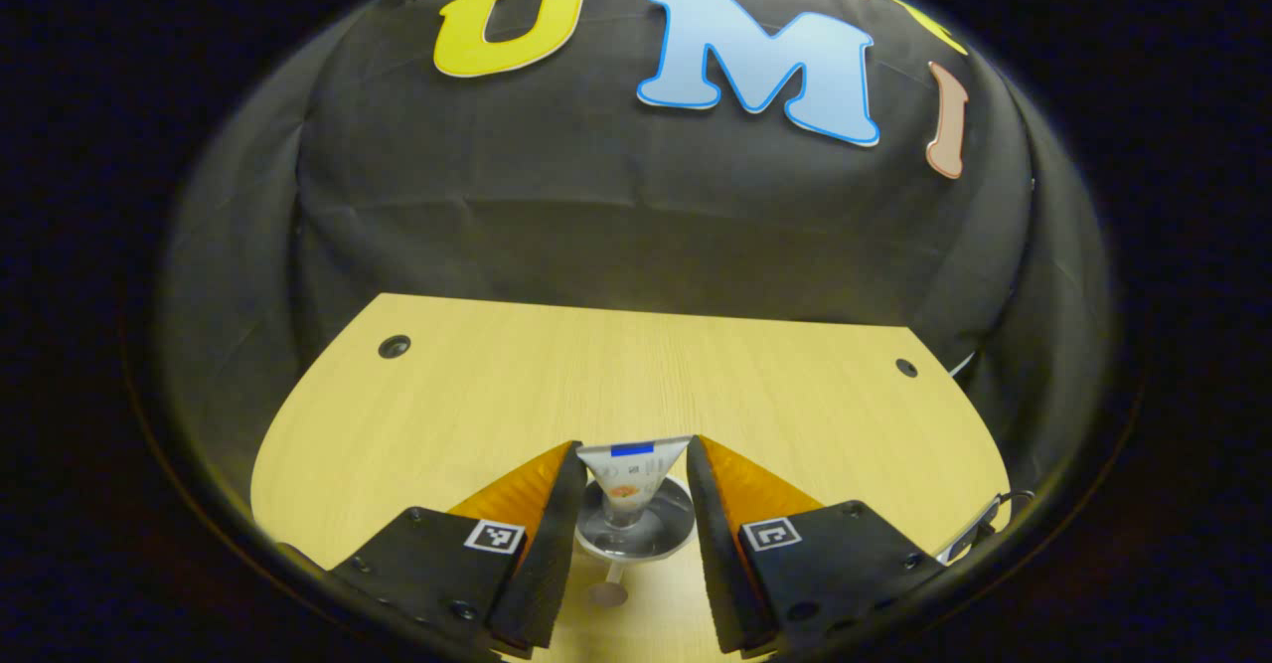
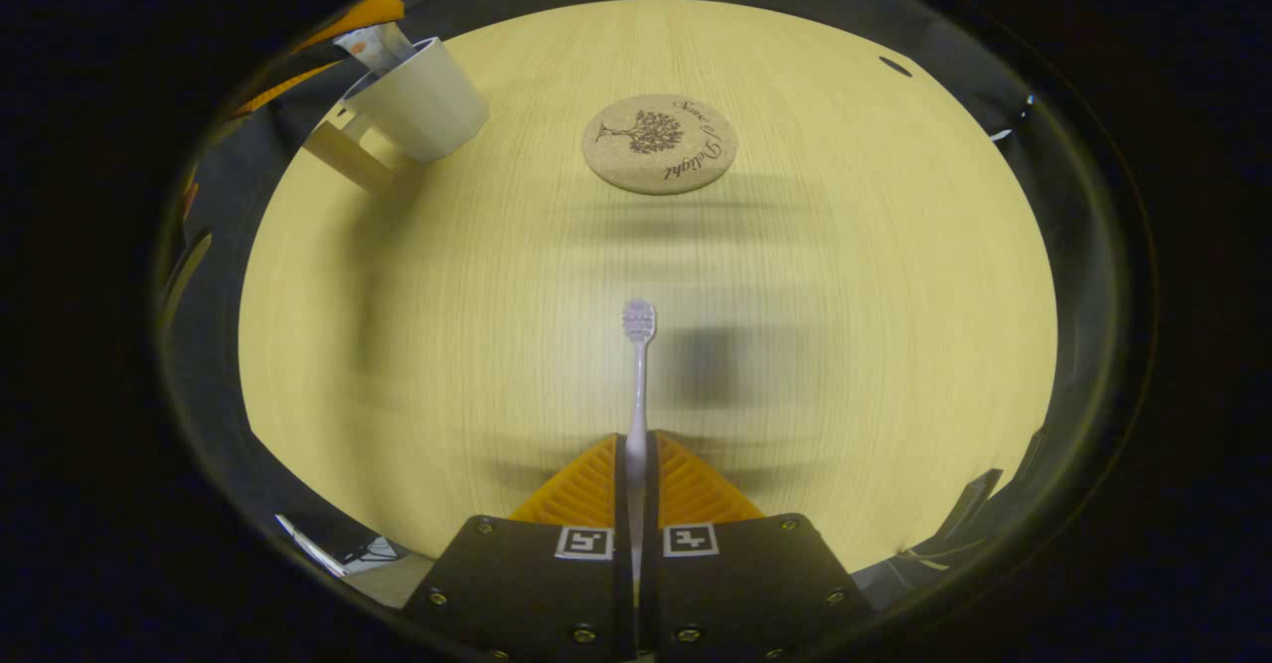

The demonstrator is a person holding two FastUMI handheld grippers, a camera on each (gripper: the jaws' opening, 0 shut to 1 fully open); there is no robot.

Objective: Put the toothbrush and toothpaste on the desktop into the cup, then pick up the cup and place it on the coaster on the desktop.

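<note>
My left gripper [image 1: 633, 459] is shut on the flat end of the white toothpaste tube [image 1: 632, 474], which hangs nose-down into the cup [image 1: 678, 524] seen from straight above. In the right gripper view the same white cup [image 2: 422, 96] stands at the table's far left with the tube [image 2: 373, 45] sticking out and orange fingers [image 2: 363, 12] beside it. My right gripper [image 2: 637, 444] is shut on the handle of the pale toothbrush [image 2: 638, 345], held above the table with its bristle head pointing forward. Beyond it lies the round cork coaster [image 2: 660, 143].
The wooden desktop [image 1: 497, 395] has two dark holes near its back corners [image 1: 395, 346] [image 1: 906, 367]. Black cloth rises right behind it. A metal clip [image 1: 979, 529] juts in at the right edge. Bare wood [image 2: 845, 345] spreads between the toothbrush, coaster and cup.
</note>
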